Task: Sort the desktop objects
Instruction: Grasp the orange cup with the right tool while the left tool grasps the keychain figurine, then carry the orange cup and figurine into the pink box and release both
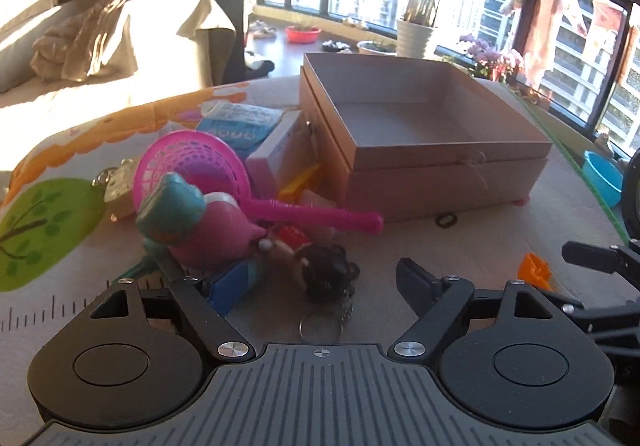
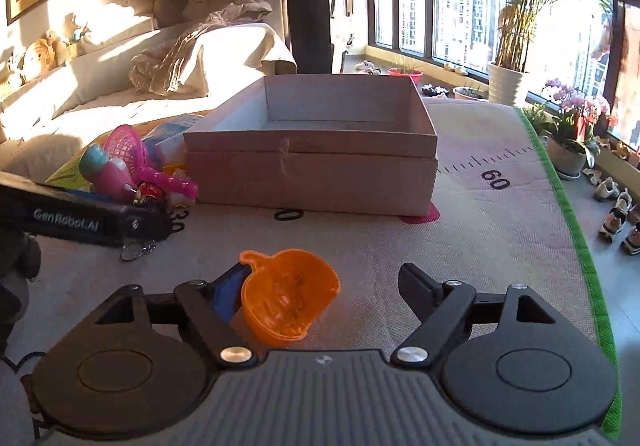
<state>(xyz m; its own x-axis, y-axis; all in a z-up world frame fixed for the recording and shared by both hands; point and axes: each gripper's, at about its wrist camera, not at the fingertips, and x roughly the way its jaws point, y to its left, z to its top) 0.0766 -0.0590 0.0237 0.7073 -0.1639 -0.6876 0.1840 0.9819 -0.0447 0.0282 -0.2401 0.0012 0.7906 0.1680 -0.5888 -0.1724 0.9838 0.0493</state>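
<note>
An open cardboard box stands on the cloth-covered table; it also shows in the right wrist view. A toy pile lies left of it: a pink net scoop, a pink and teal figure, a doll keychain with dark hair, blue packs. My left gripper is open, its jaws either side of the doll keychain. My right gripper is open around an orange toy basket lying on the cloth. The left gripper's body shows in the right wrist view.
A black hair tie lies before the box. A sofa with blankets stands behind the table. Potted plants and shoes line the window side. A blue bowl sits beyond the table's right edge.
</note>
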